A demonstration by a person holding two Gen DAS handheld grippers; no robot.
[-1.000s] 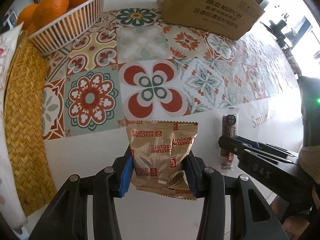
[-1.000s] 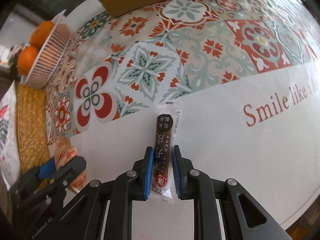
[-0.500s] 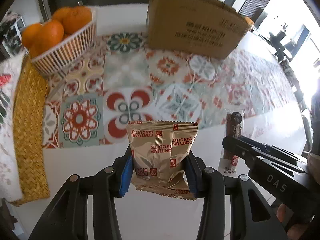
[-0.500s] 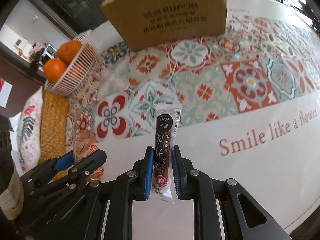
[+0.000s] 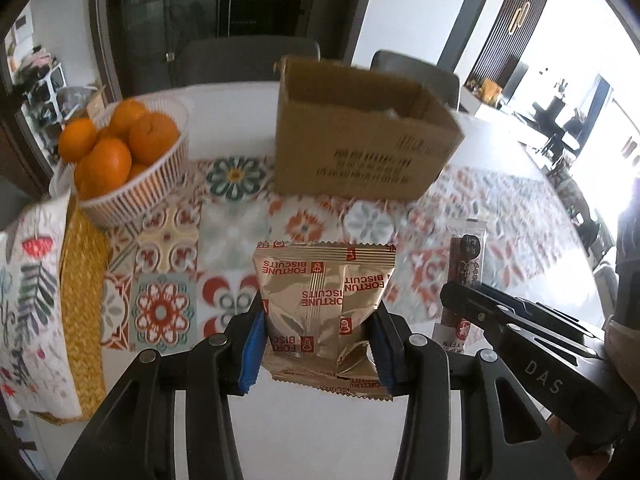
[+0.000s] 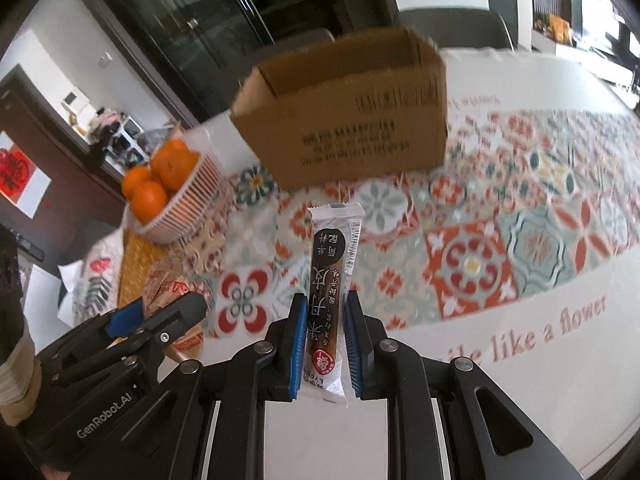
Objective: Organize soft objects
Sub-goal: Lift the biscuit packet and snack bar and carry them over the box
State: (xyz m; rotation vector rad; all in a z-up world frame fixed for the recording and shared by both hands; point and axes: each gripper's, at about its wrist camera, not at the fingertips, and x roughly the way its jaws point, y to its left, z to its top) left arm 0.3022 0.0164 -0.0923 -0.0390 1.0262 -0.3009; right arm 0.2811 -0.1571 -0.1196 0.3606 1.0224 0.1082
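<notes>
My left gripper is shut on a gold Fortune Biscuits packet, held up above the tablecloth; the same packet shows at the left of the right wrist view. In my right gripper, shut, a slim dark snack bar in a clear-ended wrapper stands upright. That bar and the right gripper appear at the right of the left wrist view. An open cardboard box stands beyond both, across the patterned cloth.
A white basket of oranges sits at the far left. A woven yellow mat and a printed cloth lie along the left edge. Dark chairs stand behind the table.
Both grippers have risen and tilted up with their packets still held. The box's open top and the room behind have come into view.
</notes>
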